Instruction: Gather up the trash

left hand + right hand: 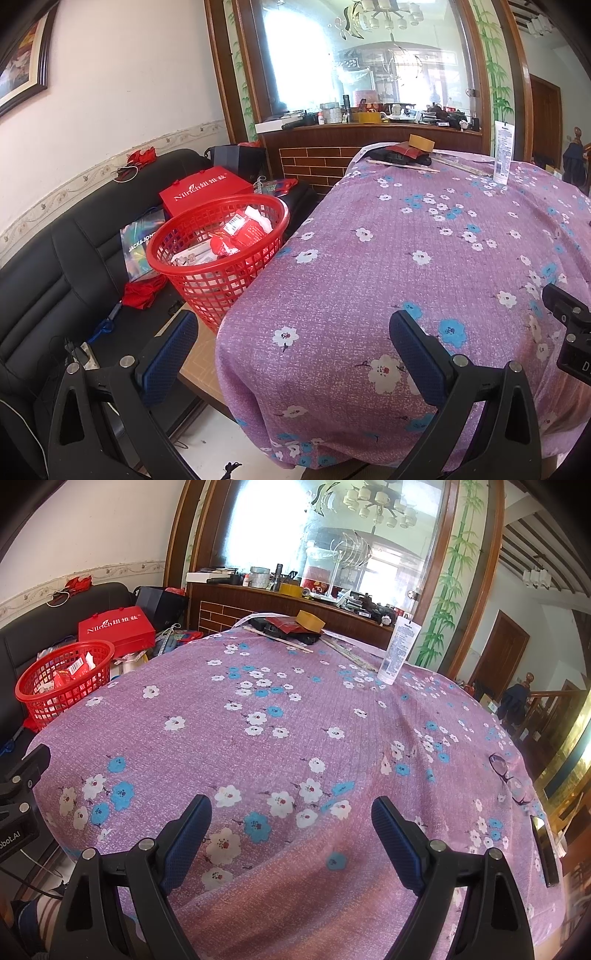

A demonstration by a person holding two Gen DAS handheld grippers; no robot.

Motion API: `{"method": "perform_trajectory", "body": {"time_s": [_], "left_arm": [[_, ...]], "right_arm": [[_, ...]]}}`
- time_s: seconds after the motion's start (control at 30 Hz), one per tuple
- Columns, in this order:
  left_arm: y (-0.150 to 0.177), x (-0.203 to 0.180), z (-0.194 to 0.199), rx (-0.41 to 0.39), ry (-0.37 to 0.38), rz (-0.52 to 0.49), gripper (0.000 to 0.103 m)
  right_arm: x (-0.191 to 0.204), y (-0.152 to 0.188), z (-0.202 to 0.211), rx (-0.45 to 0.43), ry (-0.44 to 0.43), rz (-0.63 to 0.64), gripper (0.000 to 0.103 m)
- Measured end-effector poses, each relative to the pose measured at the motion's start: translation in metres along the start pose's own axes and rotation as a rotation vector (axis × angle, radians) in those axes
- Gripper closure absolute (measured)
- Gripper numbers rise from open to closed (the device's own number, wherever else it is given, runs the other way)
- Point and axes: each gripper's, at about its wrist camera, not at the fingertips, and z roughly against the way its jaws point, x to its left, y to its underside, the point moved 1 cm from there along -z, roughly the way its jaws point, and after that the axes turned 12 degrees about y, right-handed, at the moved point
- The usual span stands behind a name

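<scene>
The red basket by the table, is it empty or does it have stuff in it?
Partly full. The red basket holds red and white wrappers, piled below its rim.

Hid the lower side of the red basket [218, 254] behind the purple tablecloth [424, 258]; blurred the counter clutter [295, 583] beyond telling.

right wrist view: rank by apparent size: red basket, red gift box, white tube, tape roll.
1. red basket, though it sits nearer the camera
2. red gift box
3. white tube
4. tape roll
</scene>
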Motion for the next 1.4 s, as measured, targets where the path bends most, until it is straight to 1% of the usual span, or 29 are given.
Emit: {"method": "perform_trajectory", "body": {"time_s": [0.23,0.37,0.4,0.5,0.57,0.63,0.67,0.7,0.8,0.83,0.9,0.97,1.0,1.03,1.07,1.1,1.2,1.23,1.33,1.4], "left_arm": [[-0.002,-0.006,-0.003,0.007,0.016,-0.018,0.000],[-0.010,-0.022,-0.010,0.007,0.044,-0.064,0.000],[-0.013,-0.029,-0.013,0.013,0.062,-0.079,0.000],[-0.023,-0.043,-0.022,0.022,0.099,-0.093,0.000],[-0.033,-0.058,-0.032,0.042,0.144,-0.116,0.000],[-0.042,-0.077,-0.043,0.086,0.199,-0.138,0.000],[-0.047,-0.087,-0.050,0.118,0.242,-0.146,0.000],[-0.052,-0.102,-0.059,0.168,0.295,-0.156,0.000],[-0.064,-0.140,-0.085,0.273,0.410,-0.165,0.000],[-0.066,-0.152,-0.094,0.302,0.423,-0.176,0.000],[-0.069,-0.174,-0.110,0.354,0.451,-0.184,0.000],[-0.069,-0.194,-0.130,0.409,0.451,-0.195,0.000],[-0.068,-0.200,-0.138,0.435,0.458,-0.189,0.000],[-0.067,-0.205,-0.144,0.452,0.466,-0.185,0.000],[-0.067,-0.209,-0.149,0.466,0.468,-0.182,0.000],[-0.066,-0.212,-0.152,0.485,0.466,-0.182,0.000],[-0.067,-0.218,-0.154,0.475,0.465,-0.195,0.000],[-0.068,-0.219,-0.155,0.478,0.478,-0.192,0.000],[-0.069,-0.221,-0.160,0.468,0.488,-0.194,0.000],[-0.071,-0.220,-0.163,0.462,0.488,-0.192,0.000]], "right_arm": [[-0.003,0.001,-0.003,0.007,-0.002,-0.009,0.012],[-0.026,0.002,-0.017,0.055,-0.007,-0.078,0.012],[-0.031,0.001,-0.021,0.064,0.000,-0.093,0.012],[-0.057,0.001,-0.033,0.092,0.035,-0.152,0.012],[-0.073,0.001,-0.040,0.106,0.063,-0.178,0.012],[-0.093,0.002,-0.050,0.122,0.106,-0.201,0.011],[-0.104,0.003,-0.057,0.137,0.127,-0.212,0.010],[-0.113,0.001,-0.064,0.154,0.138,-0.217,0.008],[-0.143,-0.002,-0.094,0.226,0.167,-0.222,0.005],[-0.148,-0.002,-0.102,0.244,0.166,-0.222,0.002],[-0.161,-0.001,-0.125,0.288,0.155,-0.233,0.002],[-0.170,0.003,-0.145,0.351,0.141,-0.240,0.001],[-0.173,0.005,-0.152,0.372,0.122,-0.249,0.001],[-0.176,0.007,-0.157,0.397,0.084,-0.268,0.001],[-0.179,0.008,-0.160,0.405,0.054,-0.290,0.001],[-0.181,0.008,-0.161,0.408,0.044,-0.300,0.001],[-0.181,0.008,-0.169,0.436,0.032,-0.304,0.001],[-0.181,0.008,-0.171,0.442,0.035,-0.302,0.000],[-0.178,0.004,-0.175,0.427,0.060,-0.310,0.000],[-0.176,0.002,-0.178,0.433,0.070,-0.312,0.000]]}}
